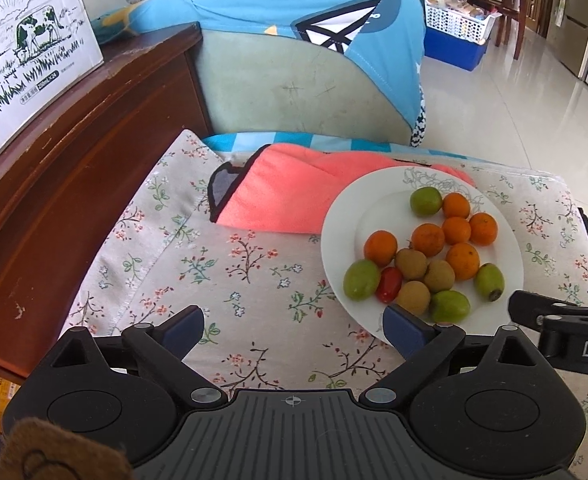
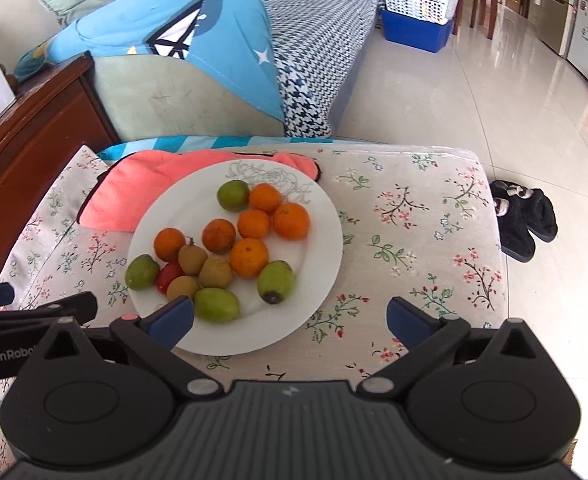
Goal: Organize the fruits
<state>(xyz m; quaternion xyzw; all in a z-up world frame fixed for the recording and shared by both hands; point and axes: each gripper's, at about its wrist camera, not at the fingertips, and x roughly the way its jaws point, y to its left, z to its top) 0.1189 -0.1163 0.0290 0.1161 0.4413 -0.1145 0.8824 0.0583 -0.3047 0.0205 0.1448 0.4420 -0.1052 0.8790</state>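
On the left a dark wooden cabinet [image 1: 74,184] carries a cardboard box printed with cows [image 1: 26,40]; beside it sits a green sofa draped with a blue cover [image 1: 294,4]. Nearer, the worktop wears a floral cloth [image 1: 214,264], with a folded coral towel [image 1: 286,196] lying on it, its right edge tucked under the rim of a white plate [image 1: 337,240].

The left tongs [image 1: 294,330] hang over bare cloth, spread wide with nothing between them; the right-hand pad sits over the plate's near rim. All the fruit is on that plate: small oranges [image 1: 427,239] clustered toward the middle and far side, brown longans [image 1: 411,264] bunched in front of them, green jujubes [image 1: 361,279] scattered around the edge, and one red cherry tomato [image 1: 389,284] wedged between a jujube and the longans.

The right tongs [image 2: 292,318] are likewise splayed and empty, the left pad over the plate's near rim just beside a jujube [image 2: 217,305], the right pad over cloth. Past the worktop's right edge, dark slippers [image 2: 523,220] lie on the tiled floor.

Handling, as I judge it: everything here is light and round, so it will roll if nudged. The oranges give a little and are best pinched across their widest part. The jujubes look smooth and slippery (squeeze across the short axis). The longan shells seem thin, and the tomato is the soft one, needing the gentlest close.
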